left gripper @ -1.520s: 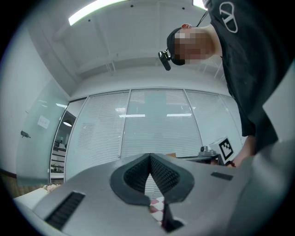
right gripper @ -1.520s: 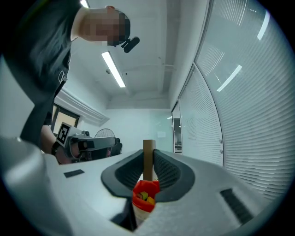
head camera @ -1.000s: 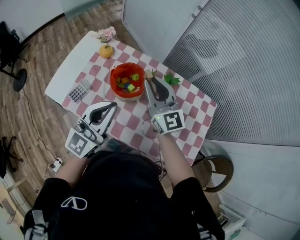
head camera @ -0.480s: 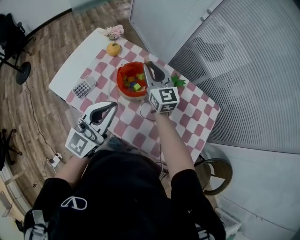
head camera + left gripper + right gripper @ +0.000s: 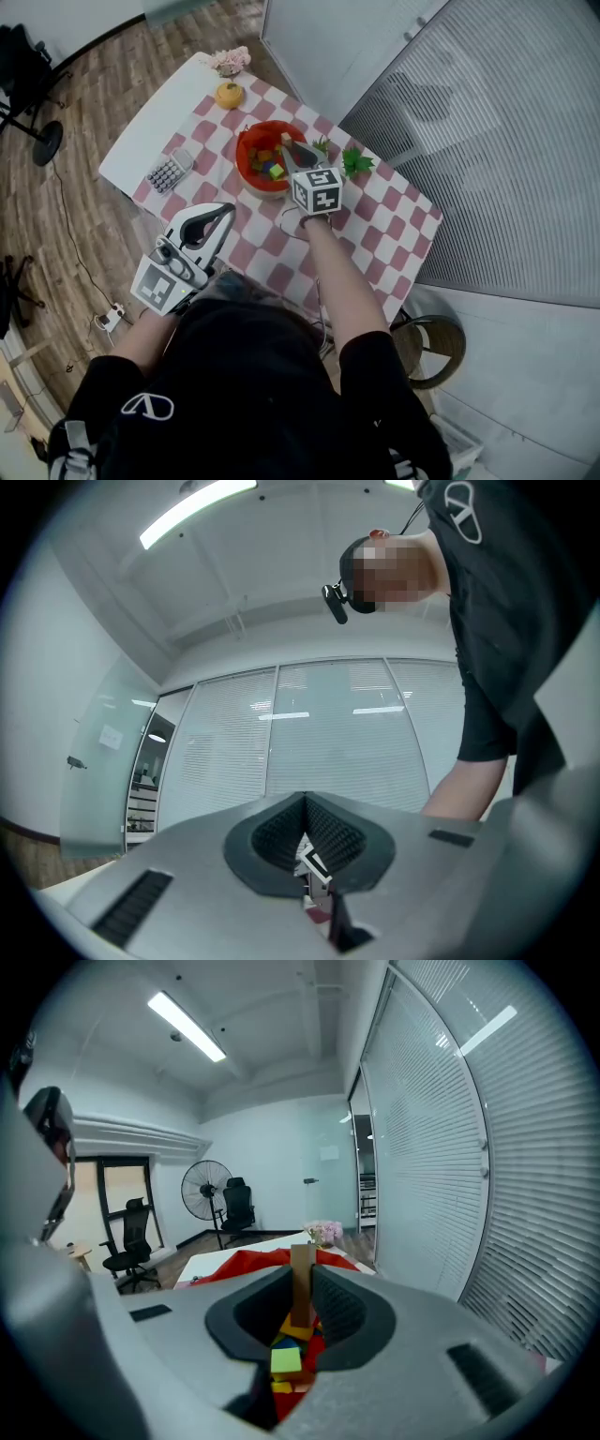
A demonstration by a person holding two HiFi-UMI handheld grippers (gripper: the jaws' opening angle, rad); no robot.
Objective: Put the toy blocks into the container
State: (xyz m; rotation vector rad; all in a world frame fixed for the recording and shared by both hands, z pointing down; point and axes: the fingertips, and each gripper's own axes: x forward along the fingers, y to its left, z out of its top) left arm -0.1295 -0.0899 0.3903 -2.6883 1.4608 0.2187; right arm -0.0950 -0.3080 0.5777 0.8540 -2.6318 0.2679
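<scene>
A red container (image 5: 253, 150) stands on the checked table (image 5: 375, 234) and holds several coloured blocks (image 5: 275, 171). My right gripper (image 5: 289, 146) reaches over its near right rim, shut on a flat tan wooden block (image 5: 300, 1283) that stands upright between the pads. In the right gripper view, the red container (image 5: 246, 1265) lies just past the right gripper (image 5: 301, 1262), with a yellow-green block (image 5: 285, 1360) and an orange block (image 5: 294, 1328) inside it. My left gripper (image 5: 225, 210) hangs over the table's near edge, well short of the container. The left gripper (image 5: 306, 800) is shut with nothing between its tips.
An orange fruit (image 5: 228, 95), pink flowers (image 5: 231, 60) and a calculator (image 5: 166, 172) lie on the table's left part. Green leaves (image 5: 353, 161) sit right of the container. A stool (image 5: 433, 347) stands by the table's right corner, with a blind-covered glass wall (image 5: 487, 141) behind.
My right gripper has moved away from me and down with the tan block, from beside the container to over its rim. The left gripper has stayed put.
</scene>
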